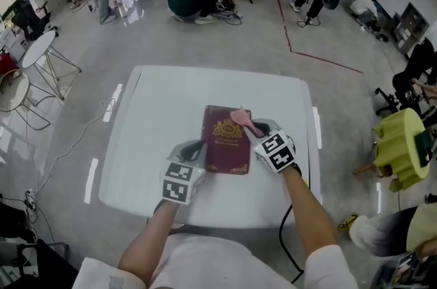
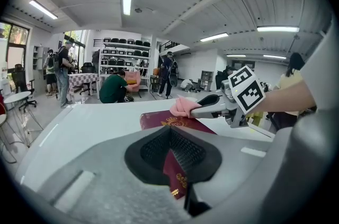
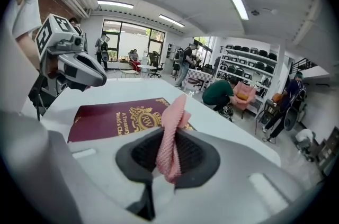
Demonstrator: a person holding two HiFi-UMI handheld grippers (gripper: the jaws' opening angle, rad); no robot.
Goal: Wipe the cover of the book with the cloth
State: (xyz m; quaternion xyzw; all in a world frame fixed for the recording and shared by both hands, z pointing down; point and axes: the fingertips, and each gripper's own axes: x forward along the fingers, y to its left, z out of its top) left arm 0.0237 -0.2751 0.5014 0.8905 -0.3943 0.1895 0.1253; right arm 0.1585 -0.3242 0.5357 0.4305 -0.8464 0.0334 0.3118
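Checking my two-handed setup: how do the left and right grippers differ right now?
The left gripper is clamped on the book's left edge, while the right gripper pinches the pink cloth. The left gripper sits beside the book; the right gripper carries its cloth over the cover's far right corner. Both are shut.

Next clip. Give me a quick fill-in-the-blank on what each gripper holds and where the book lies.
1. The right gripper is shut on a ____ cloth.
2. The left gripper is shut on the left edge of the maroon book, which lies flat on a ____ table.
3. The emblem on the book's cover is ____ in colour.

Missing words: pink; white; gold
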